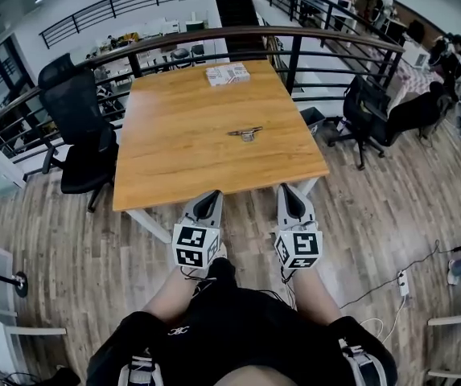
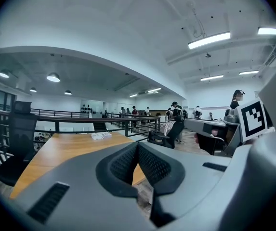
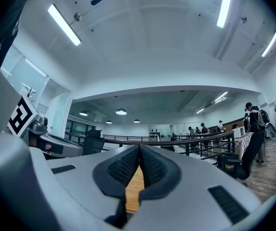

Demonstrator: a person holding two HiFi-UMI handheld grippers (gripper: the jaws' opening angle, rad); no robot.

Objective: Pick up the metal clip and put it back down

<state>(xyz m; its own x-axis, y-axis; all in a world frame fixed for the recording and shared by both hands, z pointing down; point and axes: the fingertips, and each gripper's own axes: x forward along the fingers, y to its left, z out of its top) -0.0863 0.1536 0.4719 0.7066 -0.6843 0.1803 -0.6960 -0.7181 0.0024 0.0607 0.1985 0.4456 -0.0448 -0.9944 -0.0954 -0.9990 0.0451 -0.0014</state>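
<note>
The small metal clip lies flat on the wooden table, right of its middle. Both grippers hang below the table's near edge, in front of the person's body. My left gripper is shut with nothing between its pads, its tip at the table edge left of the clip. My right gripper is shut and empty too, just under the near right corner. In the left gripper view the shut left gripper points over the tabletop. In the right gripper view the right gripper is shut; the clip is hidden there.
A white box sits at the table's far edge. A black office chair stands at the left side and another chair at the right. A black railing runs behind the table. Cables and a power strip lie on the floor at right.
</note>
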